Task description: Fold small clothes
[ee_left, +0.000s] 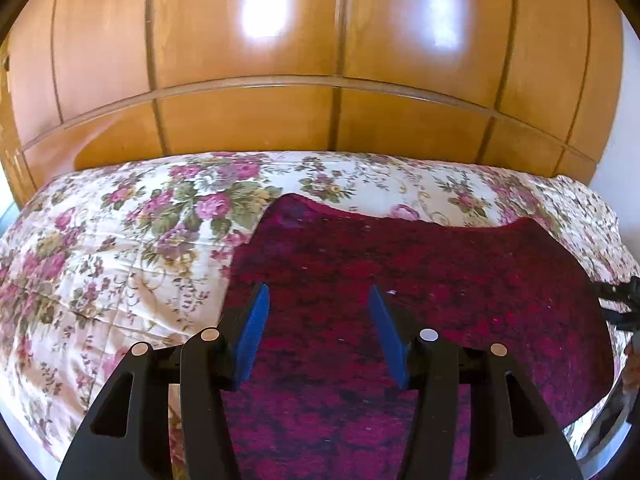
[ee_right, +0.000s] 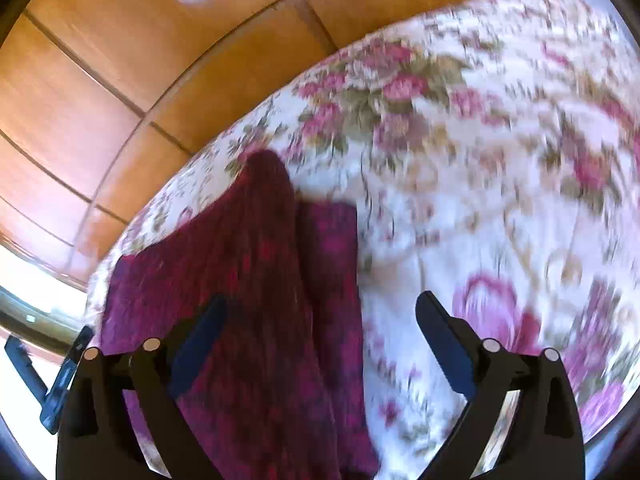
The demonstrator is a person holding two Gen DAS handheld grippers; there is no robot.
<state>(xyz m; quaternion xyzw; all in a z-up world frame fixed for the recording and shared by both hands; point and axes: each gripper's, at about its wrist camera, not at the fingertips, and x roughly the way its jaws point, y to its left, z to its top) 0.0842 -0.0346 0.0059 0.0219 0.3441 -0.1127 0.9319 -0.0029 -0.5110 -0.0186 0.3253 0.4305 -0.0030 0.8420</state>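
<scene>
Both grippers stood empty over the cloth. Low in the left wrist view, the left gripper [ee_left: 318,332] held its blue pads [ee_left: 252,340] partly apart above the dark red garment [ee_left: 400,280], nothing between them. Across the bottom of the right wrist view, the right gripper [ee_right: 320,344] was spread wide, one finger over the garment [ee_right: 248,280], the other over the floral bedspread [ee_right: 480,160], gripping nothing; that view was blurred.

The garment lay on the bedspread [ee_left: 120,240], filling the lower centre and right of the left view. In the right view a long ridge or lapped edge ran up its middle, with a narrower strip beside it, so at least one fold seemed laid. It still looked broad in the left view, so I judged further folds and a squaring of the edges remained.

Wooden wardrobe panels [ee_left: 280,60] filled the upper frame. No brand, label or writing could be read anywhere; pale specks on the cloth looked like lint.
</scene>
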